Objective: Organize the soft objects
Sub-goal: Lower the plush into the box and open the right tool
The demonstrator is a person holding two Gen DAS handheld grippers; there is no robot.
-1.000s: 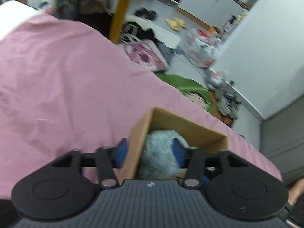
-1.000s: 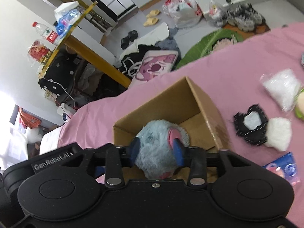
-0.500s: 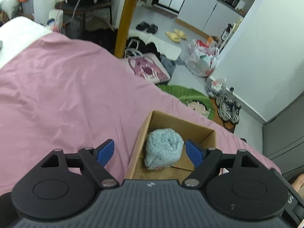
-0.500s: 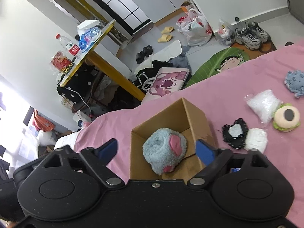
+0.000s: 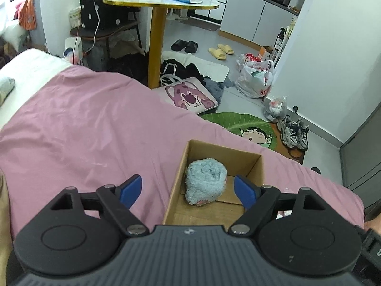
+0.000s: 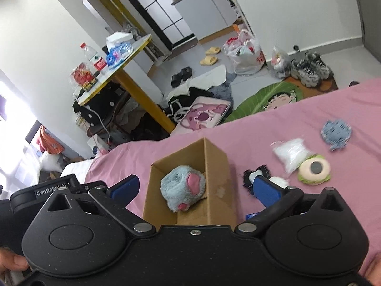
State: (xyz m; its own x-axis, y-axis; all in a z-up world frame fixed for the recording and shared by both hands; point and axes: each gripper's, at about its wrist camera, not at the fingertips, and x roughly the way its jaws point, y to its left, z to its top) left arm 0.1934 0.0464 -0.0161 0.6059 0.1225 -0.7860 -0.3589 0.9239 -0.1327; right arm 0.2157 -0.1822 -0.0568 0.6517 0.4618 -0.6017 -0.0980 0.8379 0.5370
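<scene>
A fluffy light-blue plush paw [image 5: 206, 181] [image 6: 182, 187] with pink pads lies inside an open cardboard box [image 5: 252, 166] [image 6: 216, 166] on the pink bedspread [image 5: 83, 128]. My left gripper [image 5: 188, 190] hovers above the box, open, with nothing between its blue pads. My right gripper [image 6: 194, 189] is also open and raised over the box, its fingers wide on either side. Loose on the bed to the right lie a blue-grey plush [image 6: 336, 131], a white fluffy bag [image 6: 291, 154], a green-rimmed round toy [image 6: 314, 169] and a black-and-white furry piece [image 6: 256, 175].
Beyond the bed's far edge are a yellow-legged round table [image 5: 157, 2] with bottles, a pink bear bag [image 5: 188, 96], a green leaf mat [image 5: 243, 124], sneakers [image 5: 294, 132], slippers and plastic bags on the floor. A hand [image 6: 12, 264] grips the right tool.
Both grippers held the blue plush paw in the box a second ago. They opened, released it, and lifted up and back; the paw now rests in the box.
</scene>
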